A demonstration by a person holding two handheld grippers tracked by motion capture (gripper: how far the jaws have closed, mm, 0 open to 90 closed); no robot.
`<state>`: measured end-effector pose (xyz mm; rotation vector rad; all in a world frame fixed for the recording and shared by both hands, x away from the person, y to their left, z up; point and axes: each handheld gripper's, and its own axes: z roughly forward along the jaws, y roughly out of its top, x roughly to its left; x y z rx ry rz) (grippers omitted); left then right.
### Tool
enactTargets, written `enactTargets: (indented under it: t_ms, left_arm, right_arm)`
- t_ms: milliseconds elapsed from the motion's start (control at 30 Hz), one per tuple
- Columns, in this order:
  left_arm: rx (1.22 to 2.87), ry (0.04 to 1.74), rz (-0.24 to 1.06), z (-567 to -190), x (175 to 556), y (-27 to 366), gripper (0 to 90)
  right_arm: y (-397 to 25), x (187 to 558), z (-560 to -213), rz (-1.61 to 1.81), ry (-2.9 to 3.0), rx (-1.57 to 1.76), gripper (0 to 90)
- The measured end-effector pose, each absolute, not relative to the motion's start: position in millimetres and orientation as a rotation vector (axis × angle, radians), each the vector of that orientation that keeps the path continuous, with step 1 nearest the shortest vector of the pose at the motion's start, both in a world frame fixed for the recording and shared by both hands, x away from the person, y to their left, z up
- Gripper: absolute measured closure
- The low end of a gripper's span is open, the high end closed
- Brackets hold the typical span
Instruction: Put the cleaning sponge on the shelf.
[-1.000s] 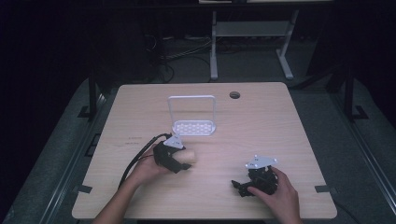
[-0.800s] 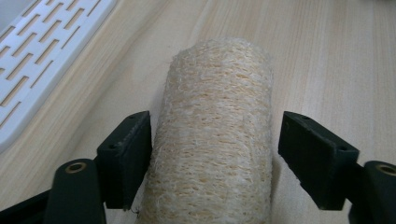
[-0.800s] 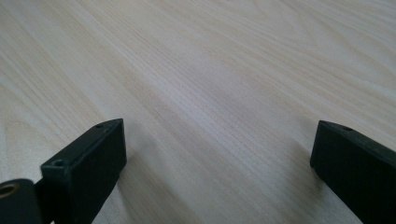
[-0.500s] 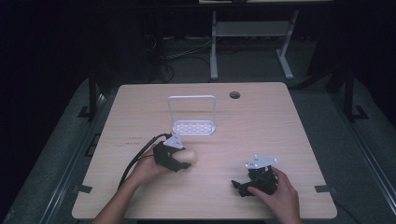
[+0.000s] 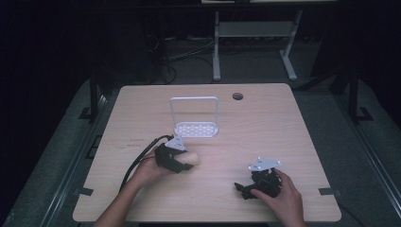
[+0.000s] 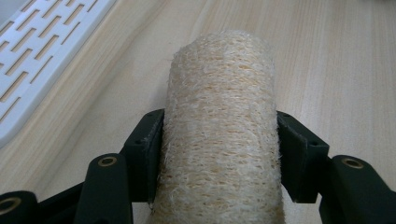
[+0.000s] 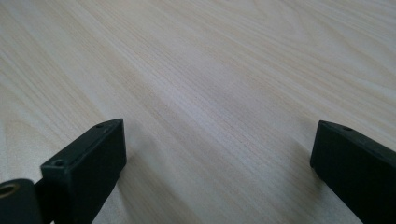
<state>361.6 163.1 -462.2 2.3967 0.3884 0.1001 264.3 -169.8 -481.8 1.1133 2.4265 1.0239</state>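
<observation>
A beige loofah roll [image 6: 219,130] lies lengthwise between the jaws of my left gripper [image 6: 220,144], which is shut on it just above the table. In the high view that loofah roll [image 5: 190,159] sticks out of the left gripper [image 5: 182,163], a little in front of the white perforated rack [image 5: 196,128]. My right gripper [image 5: 243,189] rests low at the table's front right, pointing left. Its jaws stand wide apart in the right gripper view [image 7: 217,158], with bare wood between them.
The white rack has a tall wire-frame handle [image 5: 194,99] and its slotted base [image 6: 42,56] lies close on the left in the left gripper view. A cable hole [image 5: 237,96] sits near the table's far edge. A black cable [image 5: 142,158] trails from the left gripper.
</observation>
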Motion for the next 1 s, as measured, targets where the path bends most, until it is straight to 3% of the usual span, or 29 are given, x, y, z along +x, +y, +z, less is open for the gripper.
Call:
enactTargets:
  t_ms: [433, 1000]
  left_arm:
    - [2.372, 0.487, 0.112, -461.0, 360.9, 165.6, 41.0]
    - [2.321, 0.688, 0.222, -448.6, 359.5, 164.4, 41.2]
  right_arm:
    - [-169.8, 264.3, -481.8, 1.024, 2.426, 1.113, 3.2]
    - [-169.8, 264.4, -481.8, 1.024, 2.427, 1.113, 3.2]
